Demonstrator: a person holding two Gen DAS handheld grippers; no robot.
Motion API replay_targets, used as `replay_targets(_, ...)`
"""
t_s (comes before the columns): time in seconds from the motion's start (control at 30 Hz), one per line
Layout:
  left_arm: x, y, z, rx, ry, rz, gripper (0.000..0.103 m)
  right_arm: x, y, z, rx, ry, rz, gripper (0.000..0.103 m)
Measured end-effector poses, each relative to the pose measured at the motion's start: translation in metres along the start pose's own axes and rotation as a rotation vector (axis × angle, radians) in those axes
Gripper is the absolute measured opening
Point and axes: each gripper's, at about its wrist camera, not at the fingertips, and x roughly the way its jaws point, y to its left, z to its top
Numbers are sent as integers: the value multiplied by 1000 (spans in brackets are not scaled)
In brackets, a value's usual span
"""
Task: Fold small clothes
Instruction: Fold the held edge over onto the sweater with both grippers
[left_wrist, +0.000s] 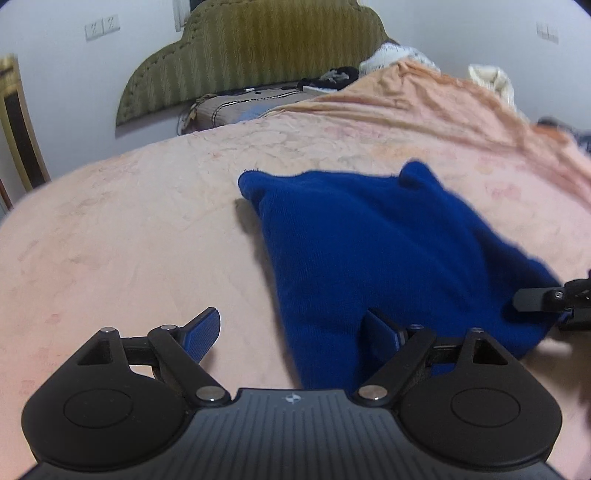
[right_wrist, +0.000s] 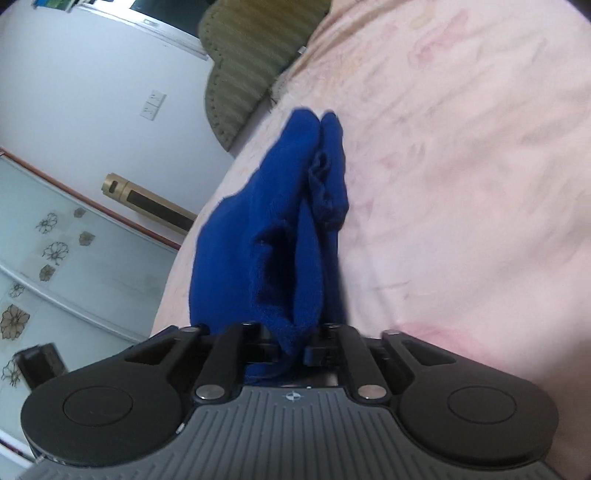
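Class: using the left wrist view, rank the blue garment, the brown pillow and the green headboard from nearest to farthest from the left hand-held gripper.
1. Blue garment: lying on the bed right of the left hand-held gripper, its right finger over the cloth.
2. Brown pillow: at the bed's far end.
3. Green headboard: against the wall behind the pillow.

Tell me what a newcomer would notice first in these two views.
The deep blue knitted garment stands out first, lying doubled over on the pale pink bedspread. Next comes the right hand-held gripper, with a bunched edge of that garment between its jaws. The left hand-held gripper is open at the garment's near edge, and a green padded headboard stands against the far wall.
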Motion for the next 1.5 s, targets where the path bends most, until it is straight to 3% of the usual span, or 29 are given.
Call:
replay_targets(0.03, 4, 6, 4, -35, 1, -37, 86, -4, 1, 4, -20, -16, -6, 48)
replay_targets(0.07, 9, 13, 8, -79, 5, -80, 86, -4, 4, 11, -46, -22, -20, 67)
replay_targets(0.1, 16, 20, 13, -126, 16, -119, 86, 1, 6, 19, -81, -9, -20, 80)
replay_targets(0.2, 39, 37, 22, -252, 49, -225, 86, 25, 10, 40, -147, 35, -39, 79)
replay_targets(0.3, 62, 51, 30, -345, 62, -283, 86, 49, 10, 58, -180, 43, -33, 77)
replay_targets(0.57, 126, 87, 57, -576, 88, -434, 85, 109, 1, 120, -178, 147, 65, 75)
replay_targets(0.63, 139, 91, 62, -612, 89, -477, 85, 122, -4, 136, -156, 185, 110, 66)
replay_targets(0.67, 142, 90, 64, -618, 85, -488, 77, 127, -5, 140, -142, 199, 125, 62)
replay_targets(0.7, 144, 88, 65, -614, 76, -493, 67, 132, -7, 144, -132, 209, 139, 57)
replay_targets(0.73, 146, 84, 67, -594, 76, -486, 44, 137, -7, 146, -129, 209, 133, 50)
replay_targets(0.77, 146, 81, 68, -570, 76, -460, 34, 141, -7, 146, -134, 212, 107, 32)
replay_targets(0.8, 144, 78, 67, -539, 66, -433, 31, 144, -5, 144, -144, 212, 84, 26)
replay_targets(0.87, 135, 74, 65, -480, 30, -407, 24, 141, 1, 140, -172, 184, 97, 24)
replay_targets(1.03, 116, 79, 82, -407, -47, -348, 18, 141, 17, 143, -231, 118, 128, 23)
replay_targets(1.13, 122, 83, 94, -380, -41, -282, 18, 155, 11, 152, -184, 107, 48, 27)
replay_targets(1.2, 118, 84, 93, -381, -20, -285, 18, 153, 6, 150, -151, 108, 12, 45)
replay_targets(1.3, 98, 78, 75, -345, 8, -309, 36, 126, 7, 138, -165, 118, 22, 57)
replay_targets(1.37, 82, 73, 52, -342, 33, -325, 65, 105, 5, 126, -173, 129, 19, 63)
replay_targets(1.5, 50, 58, 6, -319, 72, -399, 66, 59, -6, 95, -145, 187, 64, 65)
